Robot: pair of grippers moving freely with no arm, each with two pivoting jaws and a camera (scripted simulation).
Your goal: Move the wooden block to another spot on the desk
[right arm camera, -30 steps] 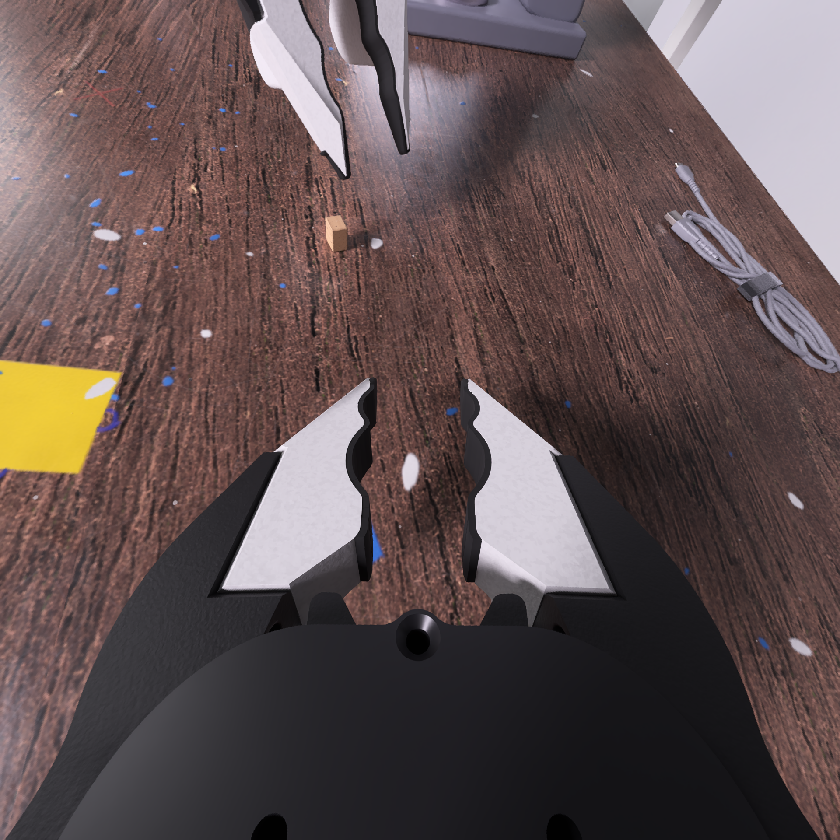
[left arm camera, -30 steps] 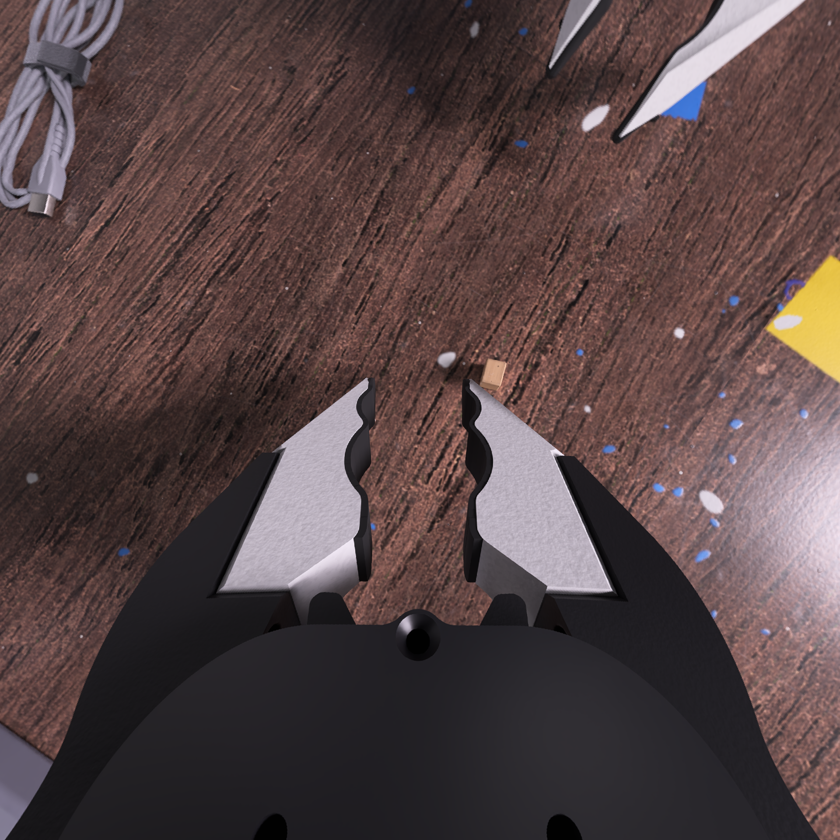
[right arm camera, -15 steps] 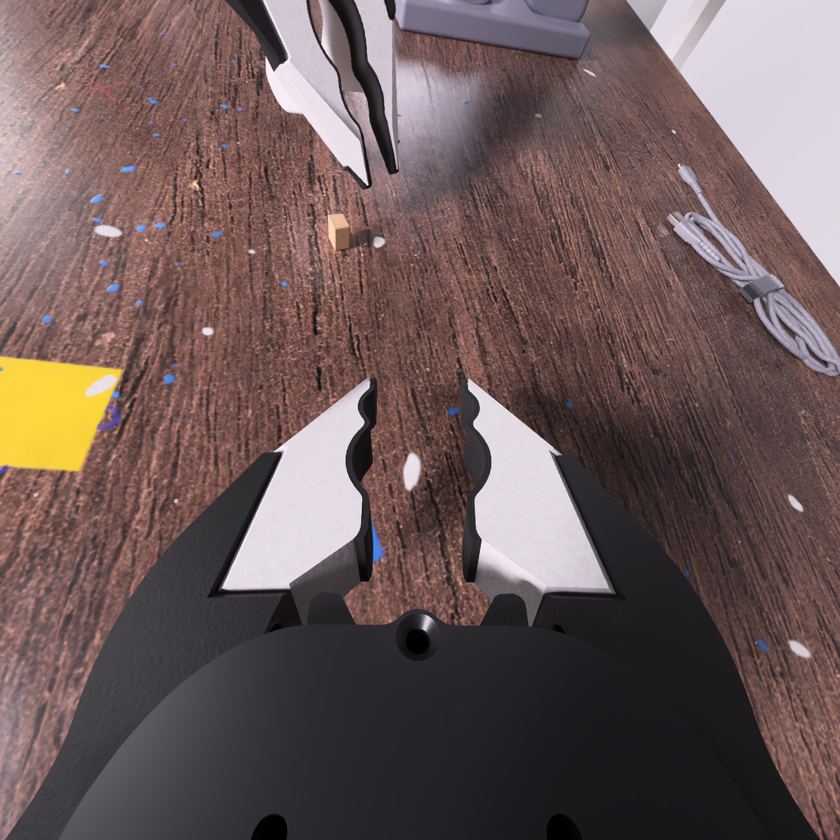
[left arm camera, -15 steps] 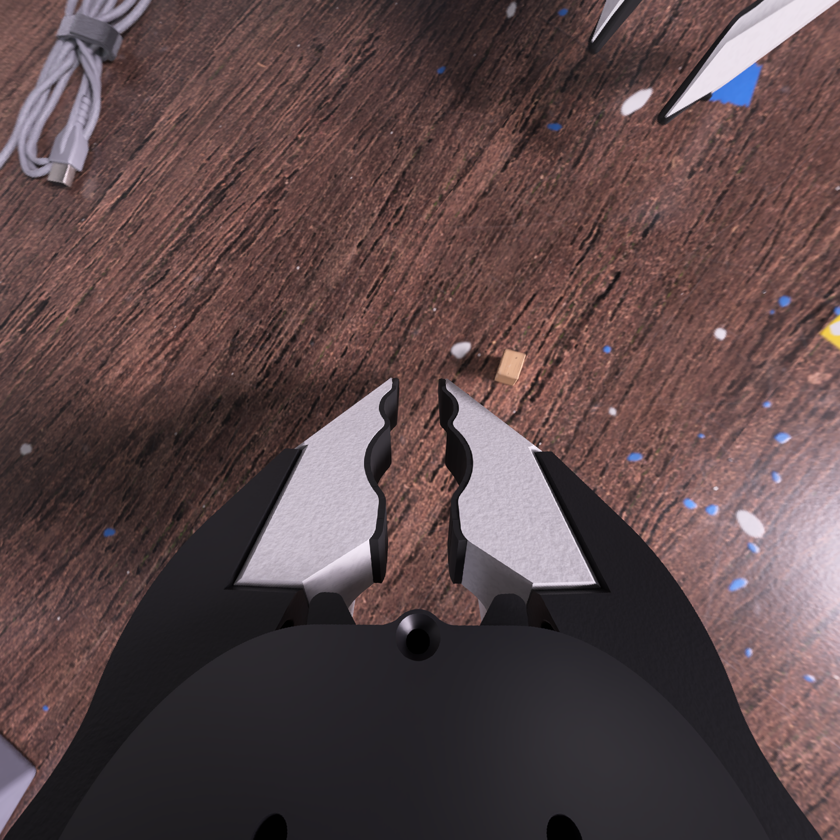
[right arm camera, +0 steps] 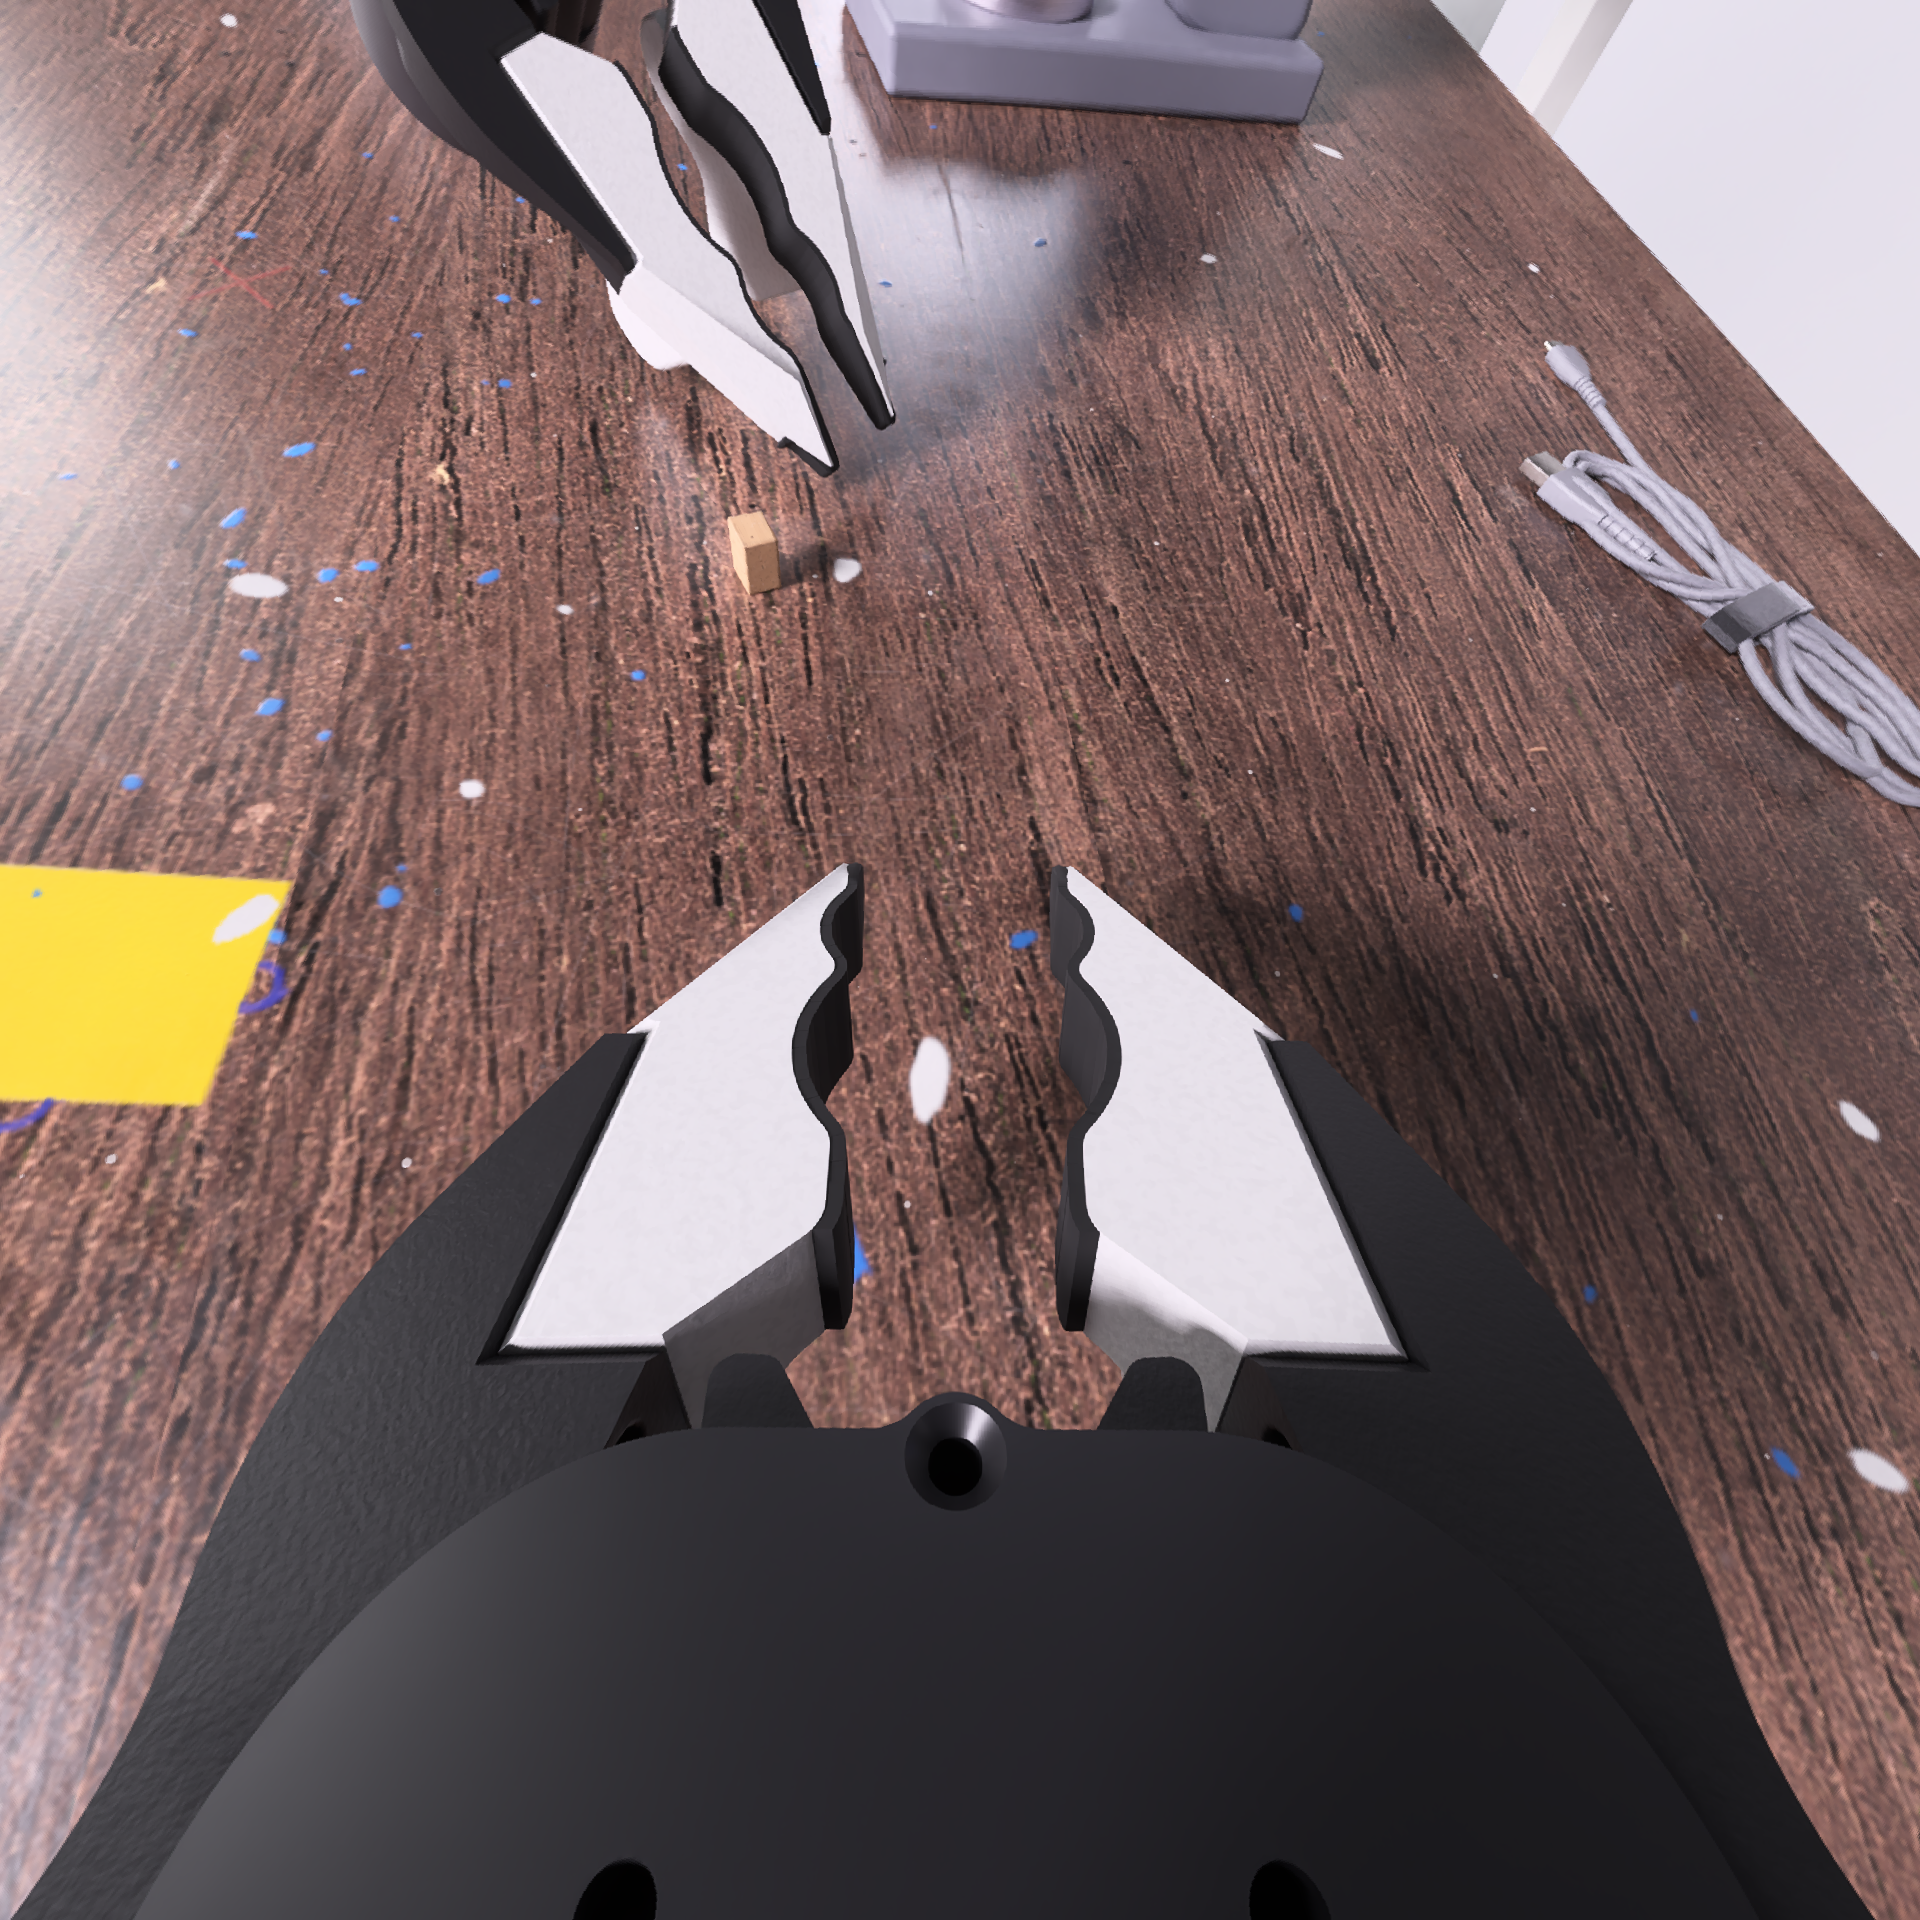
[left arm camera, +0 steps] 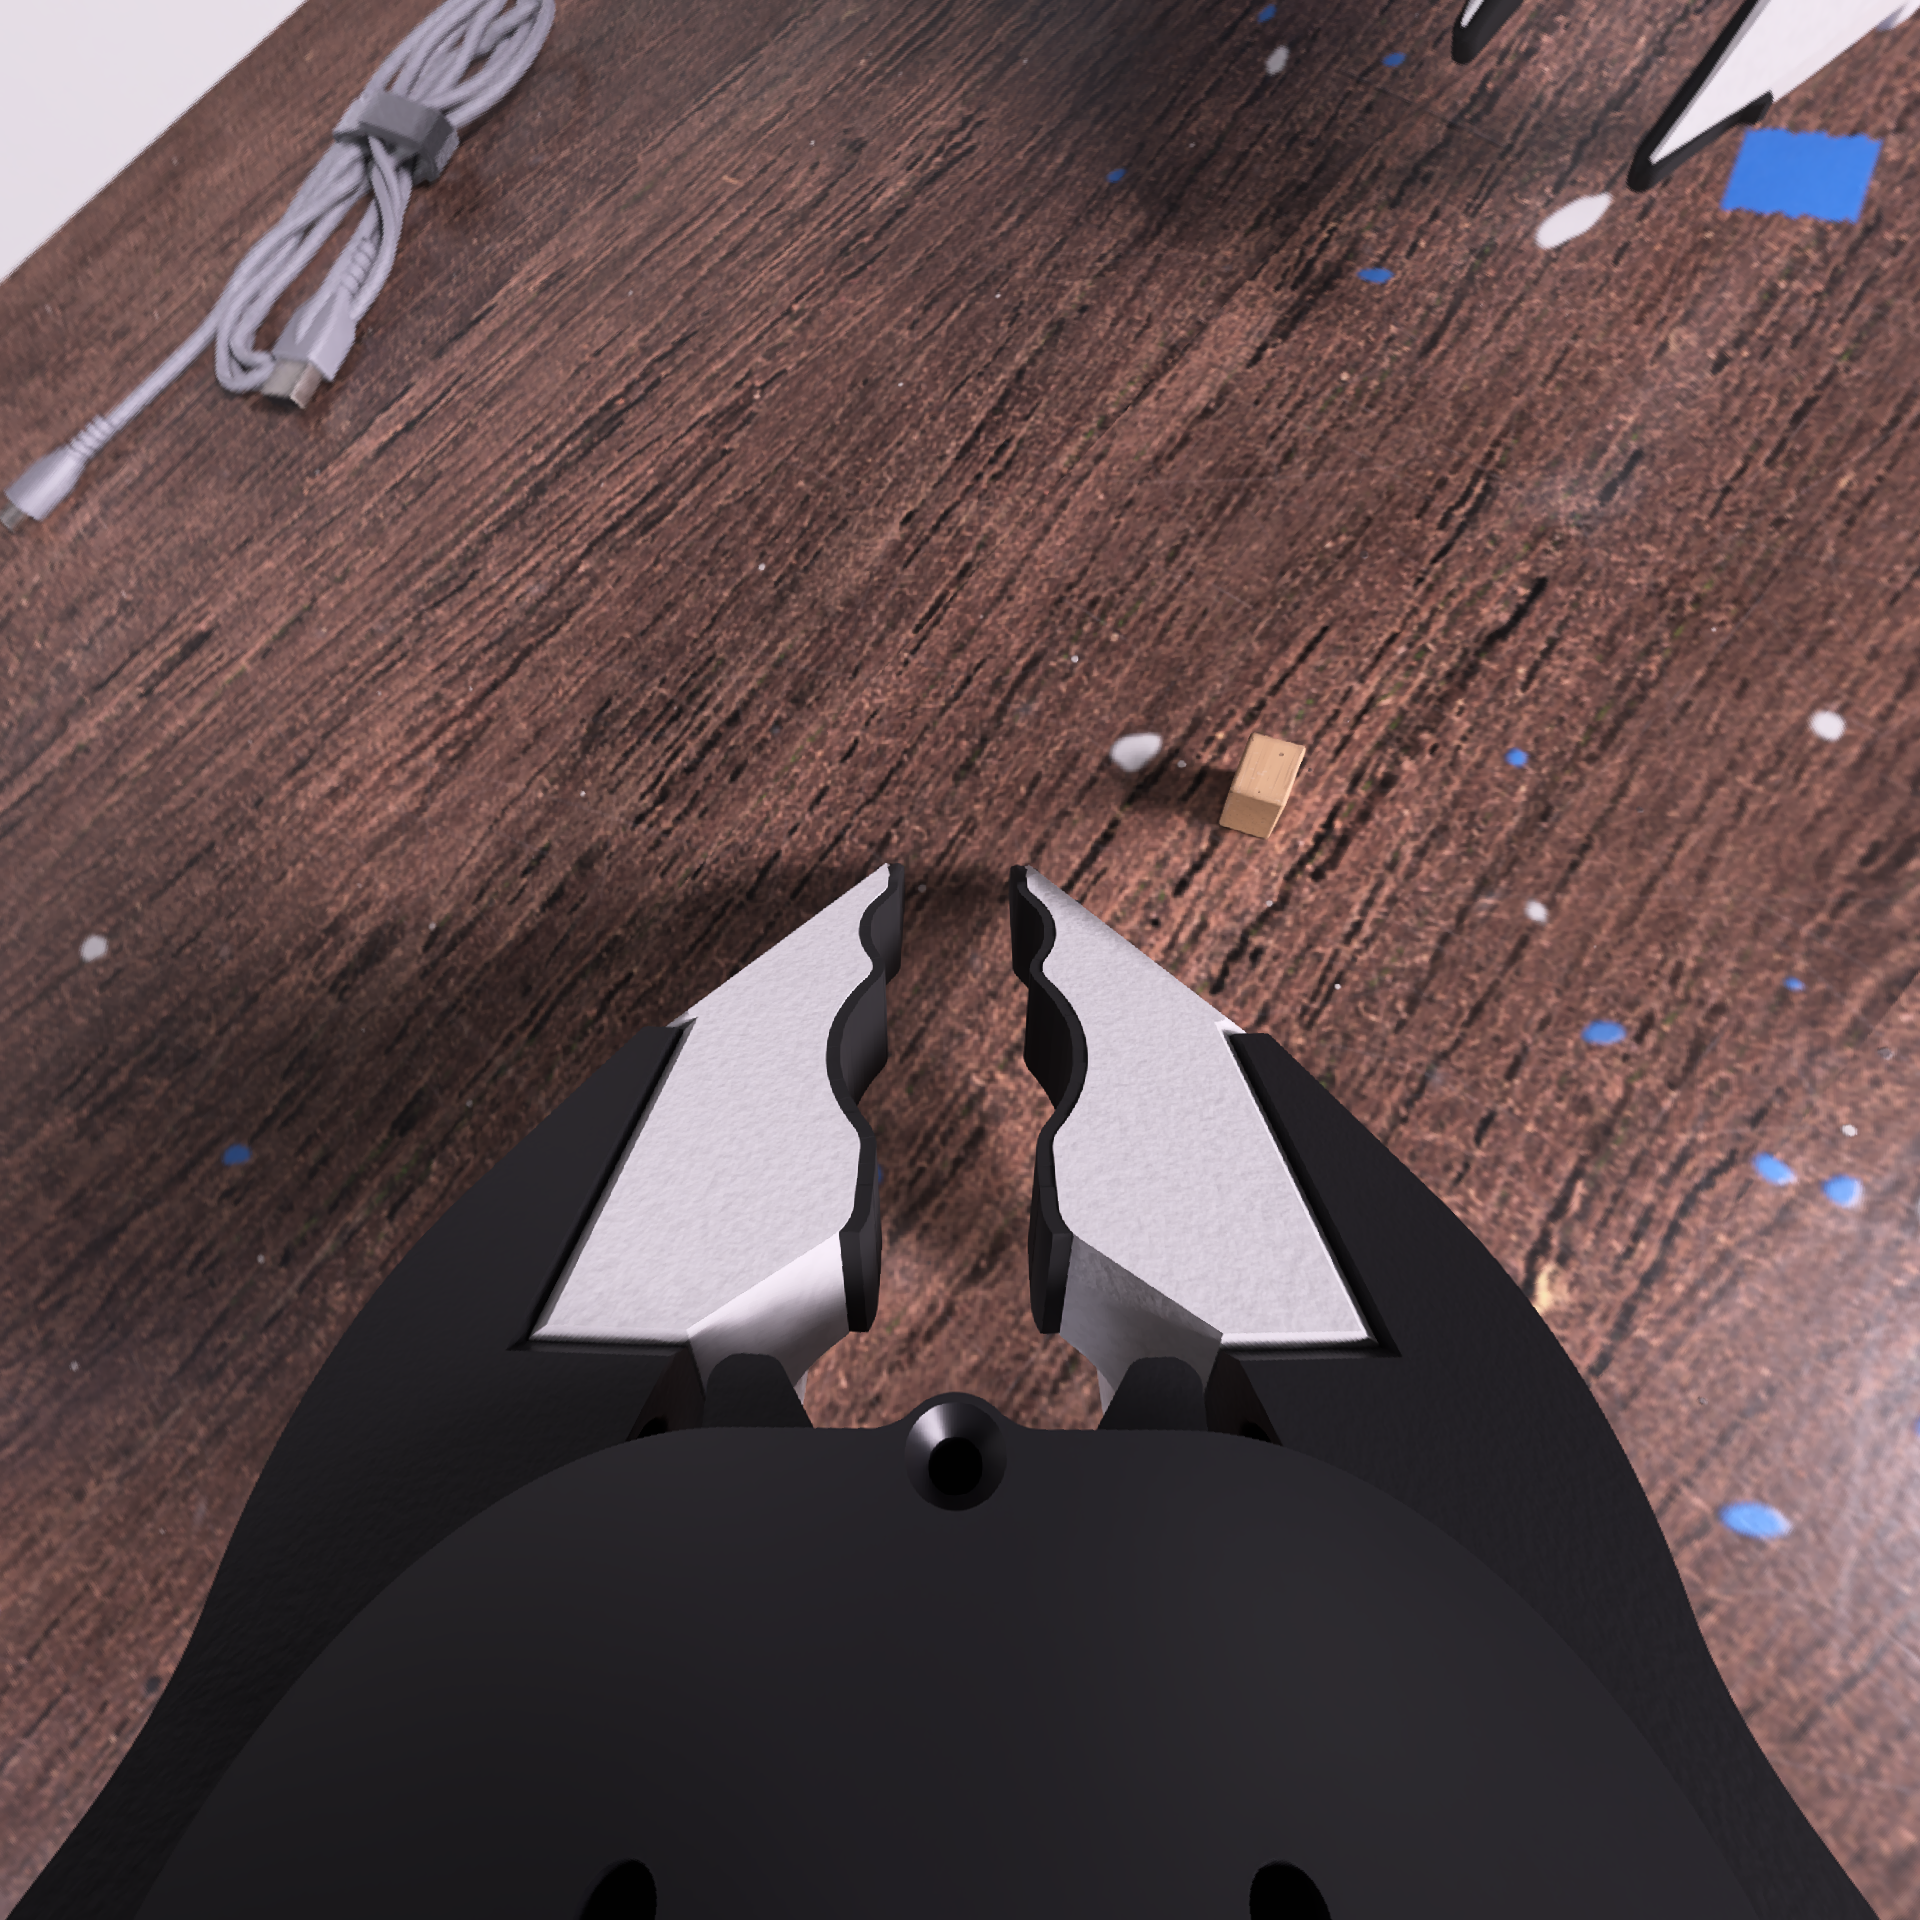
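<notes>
With both tongs parted and empty, we see the left gripper (left arm camera: 956,883) hovering just short of the wooden block (left arm camera: 1261,782), the right gripper (right arm camera: 954,883) well back; a grey cable (right arm camera: 1725,603) lies aside on the desk (left arm camera: 727,468).

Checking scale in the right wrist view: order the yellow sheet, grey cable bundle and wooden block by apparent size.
1. grey cable bundle and yellow sheet: similar, both cut off by the frame.
2. wooden block: clearly smallest, though farther away.

right claw (right arm camera: 954,894) parted, empty | wooden block (right arm camera: 754,553) on desk (right arm camera: 1247,727) ahead | left claw (right arm camera: 847,436) just above block
</notes>
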